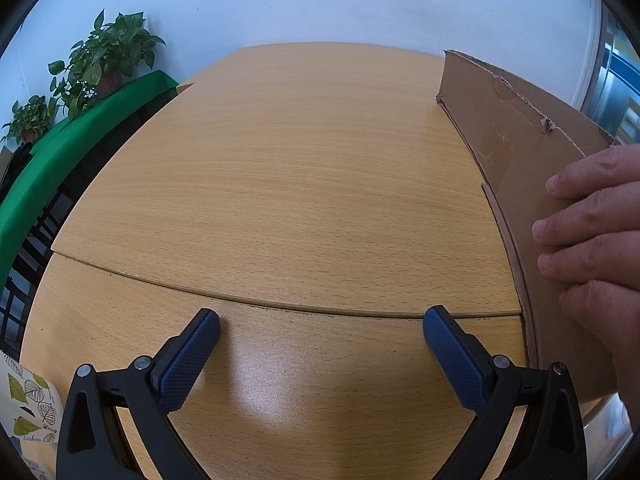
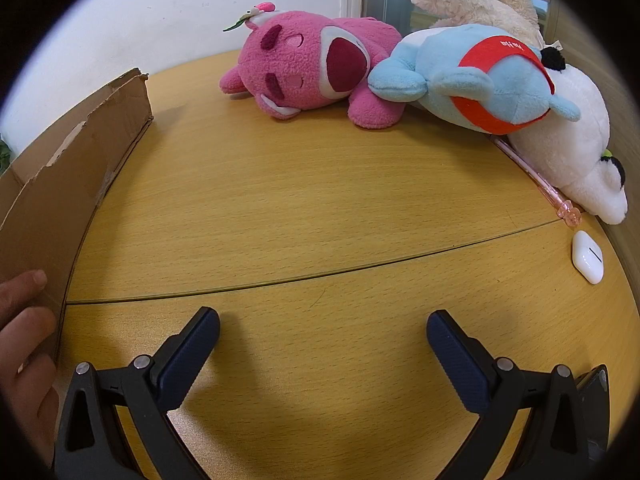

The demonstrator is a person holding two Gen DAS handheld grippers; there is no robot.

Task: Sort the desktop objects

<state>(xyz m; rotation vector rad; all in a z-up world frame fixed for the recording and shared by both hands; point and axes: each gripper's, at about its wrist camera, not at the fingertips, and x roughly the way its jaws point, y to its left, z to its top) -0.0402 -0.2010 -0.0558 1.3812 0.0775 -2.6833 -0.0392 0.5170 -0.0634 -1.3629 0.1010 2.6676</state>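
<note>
Both tools spread wide and empty over the worktop (image 1: pixel 280 168).
A hand (image 1: pixel 592 232) rested on the cardboard box (image 1: pixel 520 140); plush toys (image 2: pixel 320 68) lay beyond the right tool (image 2: pixel 323 334), left tool (image 1: pixel 322 330).

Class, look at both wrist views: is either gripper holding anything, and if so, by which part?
Neither. Both the left gripper and right gripper have open, empty jaws above the table.

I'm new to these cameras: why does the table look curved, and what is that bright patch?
Left wrist view: fisheye lens bends the table seam; the pale patch between the fingers is glare. Right wrist view: same bending, dark corners, soft finger shadows.
</note>
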